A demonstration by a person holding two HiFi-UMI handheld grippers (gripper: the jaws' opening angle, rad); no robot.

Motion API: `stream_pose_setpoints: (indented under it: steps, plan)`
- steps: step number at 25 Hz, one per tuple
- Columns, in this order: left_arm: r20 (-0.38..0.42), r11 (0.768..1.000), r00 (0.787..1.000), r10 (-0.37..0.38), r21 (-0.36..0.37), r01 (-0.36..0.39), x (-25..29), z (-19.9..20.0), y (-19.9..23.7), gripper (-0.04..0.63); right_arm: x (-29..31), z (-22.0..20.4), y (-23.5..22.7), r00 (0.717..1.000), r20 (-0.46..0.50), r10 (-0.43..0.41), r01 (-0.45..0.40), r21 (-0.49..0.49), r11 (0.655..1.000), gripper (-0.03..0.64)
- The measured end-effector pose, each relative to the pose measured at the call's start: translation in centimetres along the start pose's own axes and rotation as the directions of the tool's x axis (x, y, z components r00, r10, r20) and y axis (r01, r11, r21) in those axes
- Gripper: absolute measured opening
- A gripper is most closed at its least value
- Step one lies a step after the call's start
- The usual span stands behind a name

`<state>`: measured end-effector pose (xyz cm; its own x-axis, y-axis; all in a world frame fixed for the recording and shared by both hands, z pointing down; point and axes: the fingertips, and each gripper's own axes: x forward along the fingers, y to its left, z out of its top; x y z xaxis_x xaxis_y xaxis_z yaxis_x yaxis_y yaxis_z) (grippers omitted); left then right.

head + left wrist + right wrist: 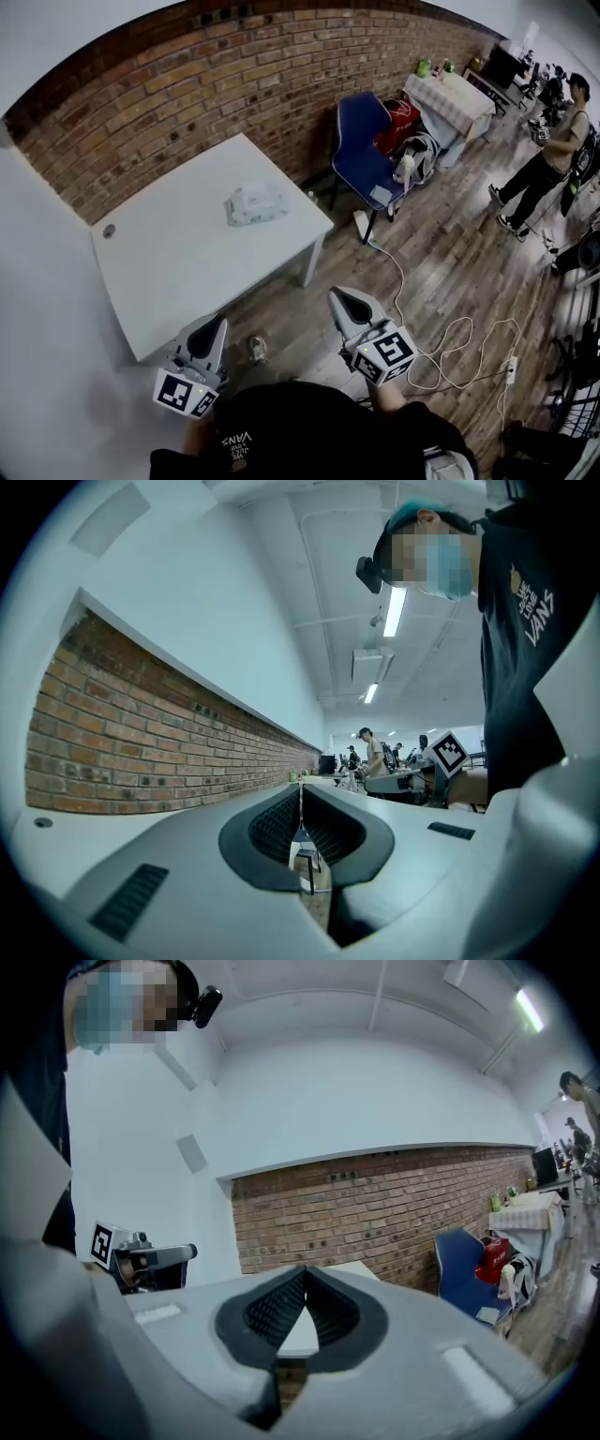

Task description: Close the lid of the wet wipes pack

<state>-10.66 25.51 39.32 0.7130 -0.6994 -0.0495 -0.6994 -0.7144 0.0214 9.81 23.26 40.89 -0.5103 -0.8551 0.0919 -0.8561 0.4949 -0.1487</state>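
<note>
Wet wipes pack (255, 203) lies mid-frame on the desk (178, 272), well apart from the left hand-held gripper (217, 322) and right hand-held gripper (337, 295), both closed and empty. A glancing push might slide it without snapping the lid shut.

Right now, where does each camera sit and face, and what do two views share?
Head view: on the person's head, steeply down at the white rectangular table with the pale wet wipes pack; left gripper, right gripper, black shirt show.
Left gripper view: on that gripper, level along shut jaws and red brick wall; shirt shows.
Right gripper view: on that gripper, level toward table and blue chair.
Shared: each gripper view shows the other gripper.
</note>
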Motion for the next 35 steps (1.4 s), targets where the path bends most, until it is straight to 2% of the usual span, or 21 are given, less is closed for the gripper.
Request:
stream_pose_setpoints:
  steps: [19,35]
  plan:
    - [0.002,0.999,0.999,-0.041,-0.024,0.041,4.5,-0.3,12.8,0.011,12.7,1.8,-1.1,0.999,-0.012,-0.048,0.048,-0.010,0.999,-0.002]
    - [0.000,0.989,0.989,-0.145,-0.018,0.145,8.1,-0.2,20.5,0.011,19.0,2.1,-1.9,0.989,-0.008,-0.150,0.150,-0.010,0.989,-0.002]
